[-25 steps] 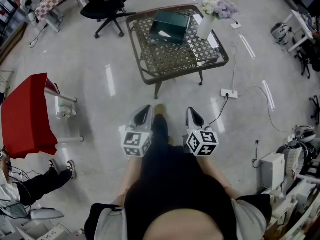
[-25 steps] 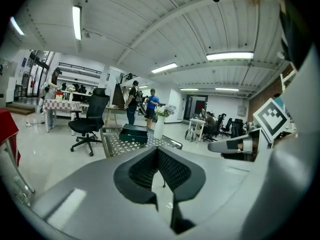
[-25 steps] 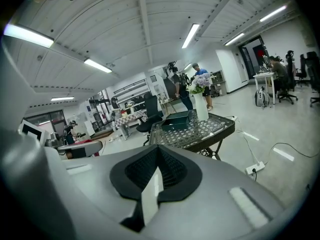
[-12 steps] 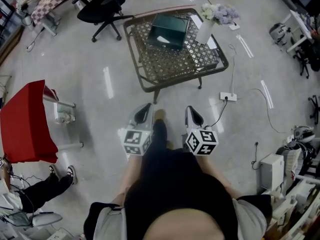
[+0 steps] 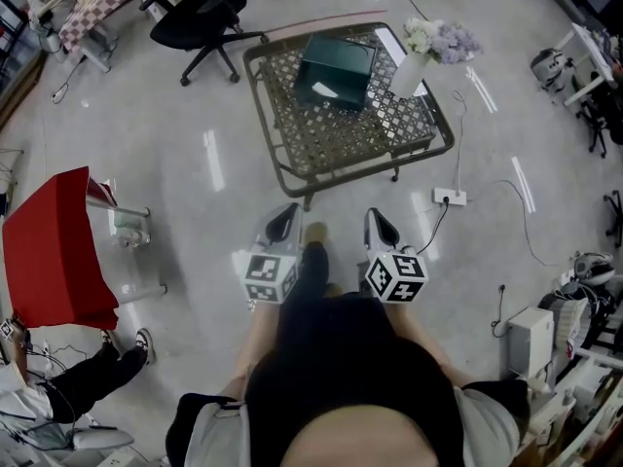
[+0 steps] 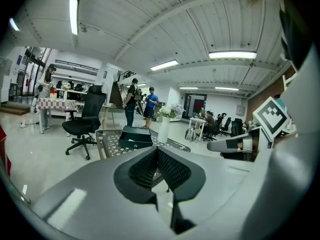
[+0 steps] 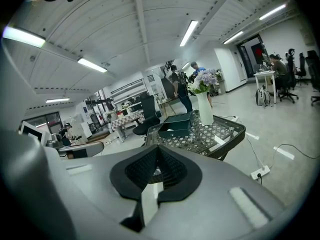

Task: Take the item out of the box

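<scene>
Lying on the lattice-top table [image 5: 343,168], toward its far left part: a dark green box [image 5: 336,64], open at the top, contents too small to make out. Just right of it, on the same table top, a white vase [image 5: 408,72] upright with pale lilac flowers [image 5: 443,39]. Nothing touching the box.

On the floor beyond the table's far left corner, a black office chair [image 5: 200,13]. Near the table's right leg, a white power strip [image 5: 450,197] with a cable running off to the right. Far to the left, a stand draped in red cloth [image 5: 54,236].

Nearest of all, well short of the table and well apart from the box: left gripper [image 5: 286,212] and right gripper [image 5: 378,216], side by side at waist height, both pointing toward the table, marker cubes facing up. Left jaws clenched pad to pad, nothing between them. Right jaws likewise pressed together and empty. Between the two, dark trousers and one shoe [image 5: 313,232] on the pale floor.
</scene>
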